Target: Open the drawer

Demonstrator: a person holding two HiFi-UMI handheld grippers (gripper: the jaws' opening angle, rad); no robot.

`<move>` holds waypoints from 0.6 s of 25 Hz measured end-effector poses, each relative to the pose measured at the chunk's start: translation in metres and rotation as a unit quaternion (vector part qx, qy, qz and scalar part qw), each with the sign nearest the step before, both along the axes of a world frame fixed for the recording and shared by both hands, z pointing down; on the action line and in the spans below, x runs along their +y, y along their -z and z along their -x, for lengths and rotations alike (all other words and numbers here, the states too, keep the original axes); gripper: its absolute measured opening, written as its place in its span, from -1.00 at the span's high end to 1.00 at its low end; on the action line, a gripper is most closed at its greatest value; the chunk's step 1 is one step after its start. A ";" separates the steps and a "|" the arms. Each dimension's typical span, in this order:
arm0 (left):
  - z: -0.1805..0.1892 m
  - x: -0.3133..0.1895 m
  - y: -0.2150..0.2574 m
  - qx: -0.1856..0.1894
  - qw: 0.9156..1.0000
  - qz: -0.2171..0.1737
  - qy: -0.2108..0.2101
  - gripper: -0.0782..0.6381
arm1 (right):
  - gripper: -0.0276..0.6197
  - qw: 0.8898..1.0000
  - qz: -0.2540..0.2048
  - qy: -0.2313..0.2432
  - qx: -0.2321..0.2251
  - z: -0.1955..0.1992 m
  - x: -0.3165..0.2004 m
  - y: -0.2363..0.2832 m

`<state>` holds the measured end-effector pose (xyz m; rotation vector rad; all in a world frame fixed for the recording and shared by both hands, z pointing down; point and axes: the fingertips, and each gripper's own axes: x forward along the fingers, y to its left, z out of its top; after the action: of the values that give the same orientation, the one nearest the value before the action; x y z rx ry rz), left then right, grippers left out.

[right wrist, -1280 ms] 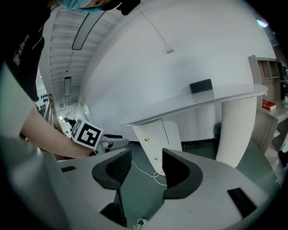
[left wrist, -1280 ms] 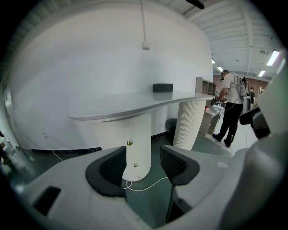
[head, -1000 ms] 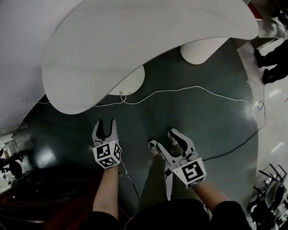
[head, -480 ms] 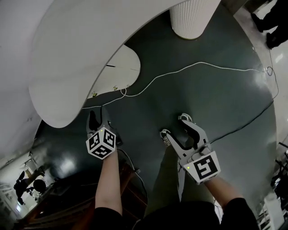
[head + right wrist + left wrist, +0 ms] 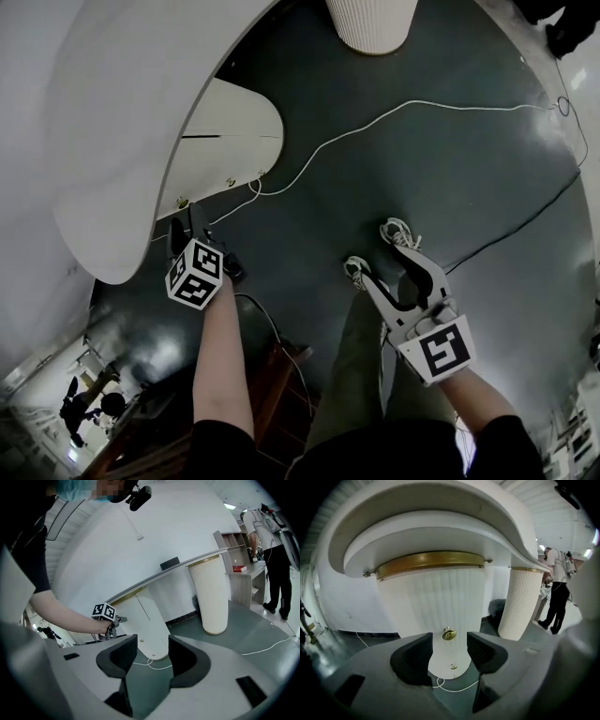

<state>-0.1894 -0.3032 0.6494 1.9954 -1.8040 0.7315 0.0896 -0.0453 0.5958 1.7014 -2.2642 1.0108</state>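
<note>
The left claw (image 5: 449, 645) is brought down and in: the brass knob (image 5: 449, 633) of the drawer (image 5: 440, 604) is now framed just ahead between parted, empty jaws, ready for gripping. The right claw (image 5: 153, 645) is held open, idle.

**Obscured and truncated items, head and left gripper views**

In the head view the white counter (image 5: 112, 131) covers the upper part of the drawer cabinet (image 5: 234, 141). The marker cube (image 5: 195, 275) hides most of the left gripper (image 5: 187, 228), whose jaws show only as dark tips there. The ribbed column (image 5: 372, 21) is cut by the top edge, and a bystander's feet (image 5: 570, 33) are cut at the top right corner. Small shapes (image 5: 89, 401) in the dark lower left corner are too blurred to identify. In the left gripper view the fittings (image 5: 453, 666) beneath the brass knob (image 5: 449, 633) are too small to identify. The white cable (image 5: 438, 683) passes out of sight behind the jaws.
</note>
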 end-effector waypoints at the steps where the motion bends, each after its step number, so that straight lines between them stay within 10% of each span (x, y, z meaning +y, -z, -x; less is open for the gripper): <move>1: -0.001 -0.003 -0.002 -0.006 1.000 0.002 -0.004 0.12 | 0.32 1.000 0.002 -0.003 0.000 -0.001 0.001 -0.002; 15: 0.003 -0.023 -0.011 -0.012 0.998 0.000 0.065 0.38 | 0.33 1.000 0.003 -0.016 0.010 -0.008 -0.004 -0.001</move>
<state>-0.1928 -0.3265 0.6608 1.8564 -1.9263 0.7170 0.0981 -0.0496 0.5968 1.7419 -2.2277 1.0015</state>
